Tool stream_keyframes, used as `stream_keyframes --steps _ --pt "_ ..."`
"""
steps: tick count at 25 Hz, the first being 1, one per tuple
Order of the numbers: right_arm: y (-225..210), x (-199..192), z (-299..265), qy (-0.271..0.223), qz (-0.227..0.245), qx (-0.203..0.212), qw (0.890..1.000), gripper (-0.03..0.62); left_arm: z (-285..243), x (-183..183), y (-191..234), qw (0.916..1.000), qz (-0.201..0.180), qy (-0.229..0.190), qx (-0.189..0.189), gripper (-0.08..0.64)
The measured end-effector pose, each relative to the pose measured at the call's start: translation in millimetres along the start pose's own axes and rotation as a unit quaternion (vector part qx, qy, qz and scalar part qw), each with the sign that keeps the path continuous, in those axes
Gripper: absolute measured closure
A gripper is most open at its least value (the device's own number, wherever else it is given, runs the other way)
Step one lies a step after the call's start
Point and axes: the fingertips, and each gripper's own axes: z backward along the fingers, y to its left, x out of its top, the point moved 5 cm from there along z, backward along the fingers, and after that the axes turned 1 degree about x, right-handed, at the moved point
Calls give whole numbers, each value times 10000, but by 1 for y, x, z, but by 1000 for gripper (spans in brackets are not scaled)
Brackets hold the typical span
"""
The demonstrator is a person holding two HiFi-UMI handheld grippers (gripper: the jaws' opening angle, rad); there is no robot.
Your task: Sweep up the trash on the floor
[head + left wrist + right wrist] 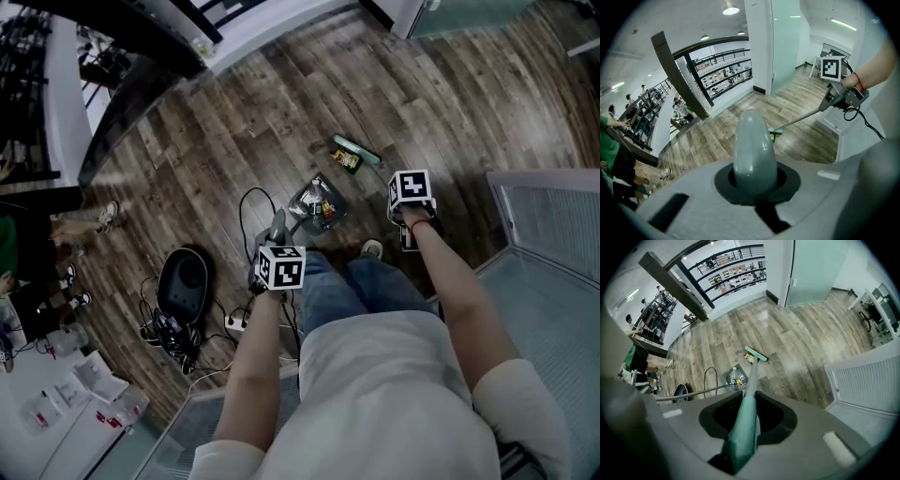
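My left gripper [277, 251] is shut on the grey handle [754, 150] of a long-handled dustpan [319, 204]. The pan stands on the wood floor ahead of my feet and holds a plastic bottle [734, 378] and wrappers. My right gripper [410, 202] is shut on the green grip [743, 427] of a broom. Its thin pole runs down to a green broom head [357, 150] on the floor beyond the pan. A yellow wrapper [345, 160] lies against the head, on the pan's side.
A black round device [183, 279] with tangled cables [171, 330] and a power strip sits at the left. A black cable loop [255, 204] lies beside the pan. A white louvered panel [548, 220] and a glass floor are at the right. People stand by desks at the far left.
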Motion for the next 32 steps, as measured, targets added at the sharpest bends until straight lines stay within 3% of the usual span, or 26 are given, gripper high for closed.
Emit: stream_keyframes --steps 4,14,32 --pt "1 -6 -1 95 228 -22 9997 494 -1 0 1 10000 -2 -11 3 549" --pt "0 -38 -4 187 272 67 9994 494 -2 0 -1 10000 -14 -19 17 549" --pt "5 -94 -3 393 -12 425 9983 494 -2 0 -1 10000 -36 -44 58 548"
